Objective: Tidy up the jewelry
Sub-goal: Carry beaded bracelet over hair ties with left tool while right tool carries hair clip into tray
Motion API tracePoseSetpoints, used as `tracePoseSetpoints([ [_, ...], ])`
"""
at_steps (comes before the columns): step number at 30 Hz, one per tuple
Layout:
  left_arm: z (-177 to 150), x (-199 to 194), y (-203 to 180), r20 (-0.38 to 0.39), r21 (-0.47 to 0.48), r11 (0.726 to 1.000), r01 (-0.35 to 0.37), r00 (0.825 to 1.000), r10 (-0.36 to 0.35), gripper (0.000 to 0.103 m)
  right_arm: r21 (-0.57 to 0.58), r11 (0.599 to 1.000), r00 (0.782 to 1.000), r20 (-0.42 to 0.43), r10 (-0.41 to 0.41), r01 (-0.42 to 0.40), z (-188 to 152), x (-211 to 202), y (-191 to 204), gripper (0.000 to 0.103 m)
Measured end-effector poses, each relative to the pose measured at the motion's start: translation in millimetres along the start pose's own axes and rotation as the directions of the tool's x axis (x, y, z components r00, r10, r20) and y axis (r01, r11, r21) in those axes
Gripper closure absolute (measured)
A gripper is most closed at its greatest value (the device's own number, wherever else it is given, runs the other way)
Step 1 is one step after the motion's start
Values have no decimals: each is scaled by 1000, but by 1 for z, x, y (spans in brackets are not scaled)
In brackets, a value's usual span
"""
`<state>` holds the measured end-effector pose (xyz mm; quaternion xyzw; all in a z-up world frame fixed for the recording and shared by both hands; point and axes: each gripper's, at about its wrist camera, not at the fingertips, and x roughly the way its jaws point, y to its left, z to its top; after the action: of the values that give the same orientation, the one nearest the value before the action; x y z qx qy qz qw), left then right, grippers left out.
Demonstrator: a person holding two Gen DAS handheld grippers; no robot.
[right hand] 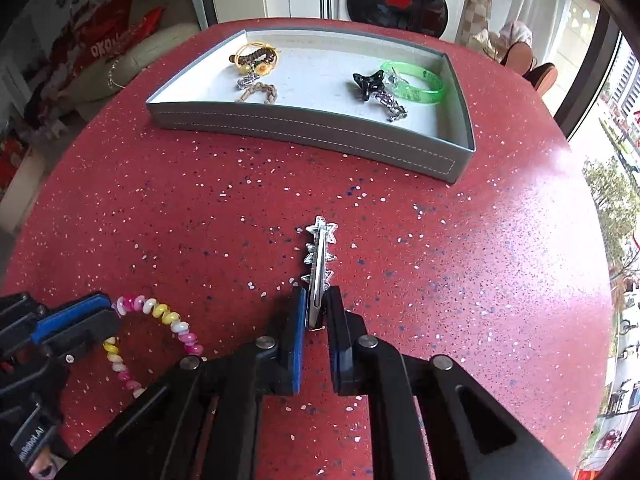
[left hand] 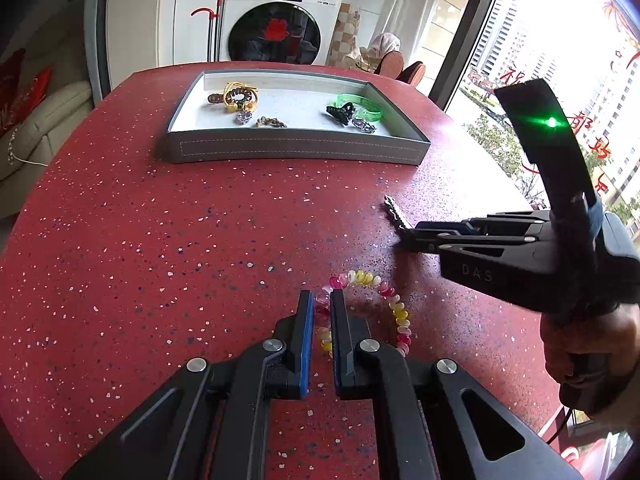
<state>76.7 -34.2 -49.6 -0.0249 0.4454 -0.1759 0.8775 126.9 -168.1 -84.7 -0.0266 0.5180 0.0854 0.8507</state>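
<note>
Left gripper (left hand: 319, 304) closes its jaws on one side of a pink-and-yellow coil bracelet (left hand: 394, 304) lying on the red counter (left hand: 160, 240), while the grey tray (left hand: 296, 146) beyond already holds a green bangle (left hand: 360, 105), a black claw clip (left hand: 340, 114) and beaded pieces. From the right wrist view, the right gripper (right hand: 316, 304) pinches a silver star hair clip (right hand: 320, 256). Judging by this, two pieces remain to be moved; nothing blocks the path to the tray.

Bright daylight from the blown-out window (left hand: 560, 40), fisheye-curved edges
</note>
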Motion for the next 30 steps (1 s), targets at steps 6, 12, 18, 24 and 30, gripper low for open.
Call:
tracePoseSetpoints([
  [6, 2, -3, 0, 9, 1, 1000, 3, 1000, -3, 77, 51, 998, 998, 36, 46, -47, -3, -13, -13, 92],
  [12, 4, -6, -3, 21, 6, 1000, 6, 1000, -6, 77, 73, 993, 994, 68, 87, -92, 1, -25, -17, 92],
  [18, 10, -10, -5, 36, 17, 1000, 9, 999, -9, 78, 82, 989, 989, 94, 113, -120, 4, -37, -17, 92],
  [24, 25, -16, -2, 67, 21, 1000, 10, 998, -11, 78, 84, 987, 984, 123, 127, -138, 12, -48, -20, 92],
  [30, 52, -15, 7, 100, 20, 1000, -9, 995, 7, 77, 92, 985, 979, 151, 134, -149, 31, -54, -28, 92],
])
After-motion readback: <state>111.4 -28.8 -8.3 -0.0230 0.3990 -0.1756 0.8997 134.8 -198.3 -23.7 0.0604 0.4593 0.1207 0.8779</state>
